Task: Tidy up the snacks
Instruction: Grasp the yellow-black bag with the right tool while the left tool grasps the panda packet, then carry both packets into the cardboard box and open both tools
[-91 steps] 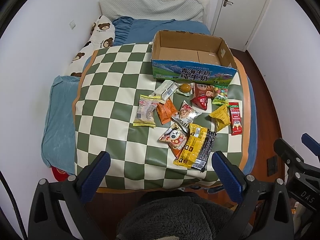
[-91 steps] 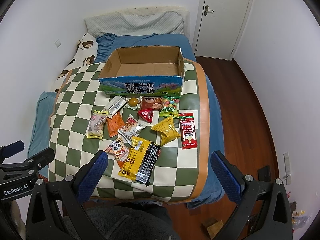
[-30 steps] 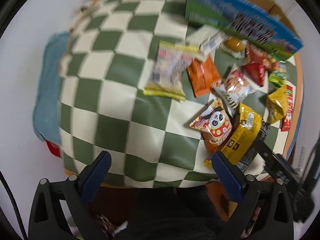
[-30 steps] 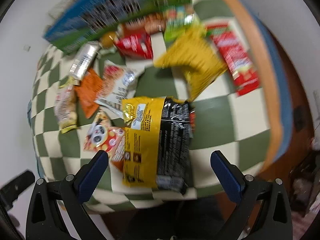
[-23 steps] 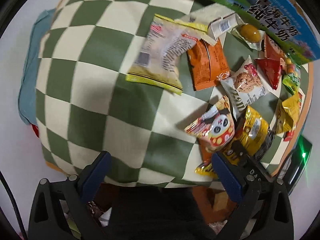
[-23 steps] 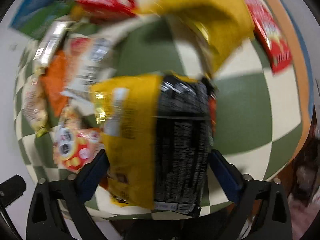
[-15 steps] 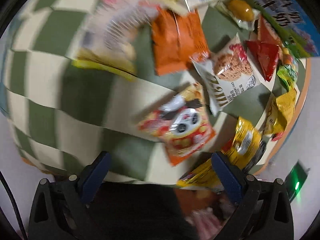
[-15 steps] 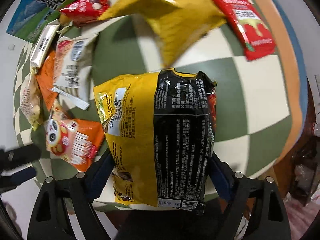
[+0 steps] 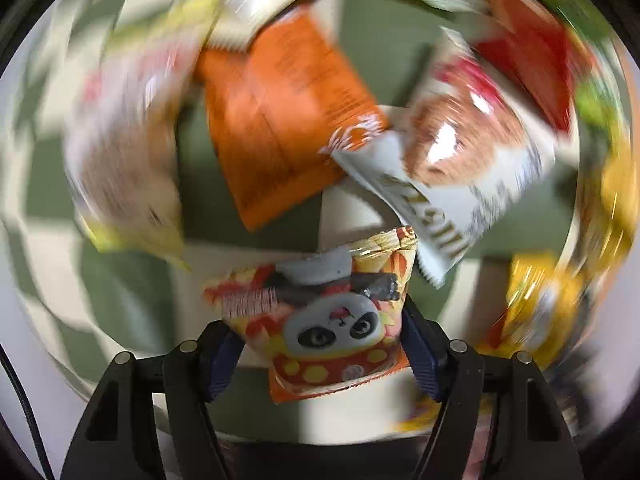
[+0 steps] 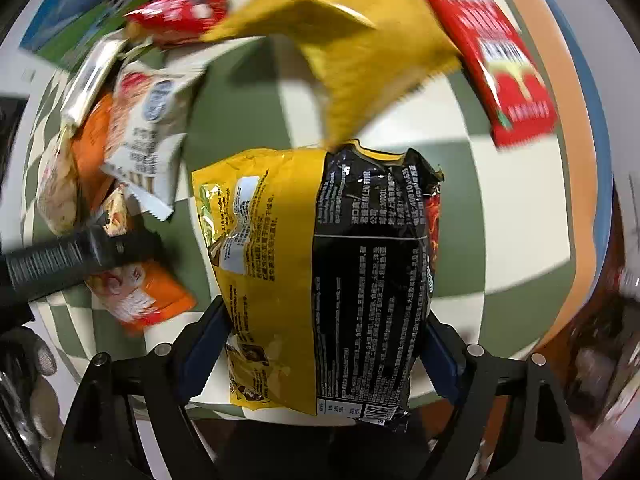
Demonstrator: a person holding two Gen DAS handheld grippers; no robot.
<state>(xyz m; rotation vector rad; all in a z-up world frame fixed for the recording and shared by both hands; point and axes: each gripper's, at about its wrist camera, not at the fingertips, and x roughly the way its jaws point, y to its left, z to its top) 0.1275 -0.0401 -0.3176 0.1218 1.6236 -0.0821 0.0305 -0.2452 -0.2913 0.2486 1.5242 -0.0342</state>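
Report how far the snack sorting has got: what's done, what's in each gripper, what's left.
Done: nothing visibly sorted yet. In hand: the left gripper is closed on the panda snack bag; the right gripper brackets the yellow and black packs, pads against their sides. Left: the orange packet, the white cookie pack, the yellow chip bag and the red packet lie loose on the checkered cover.
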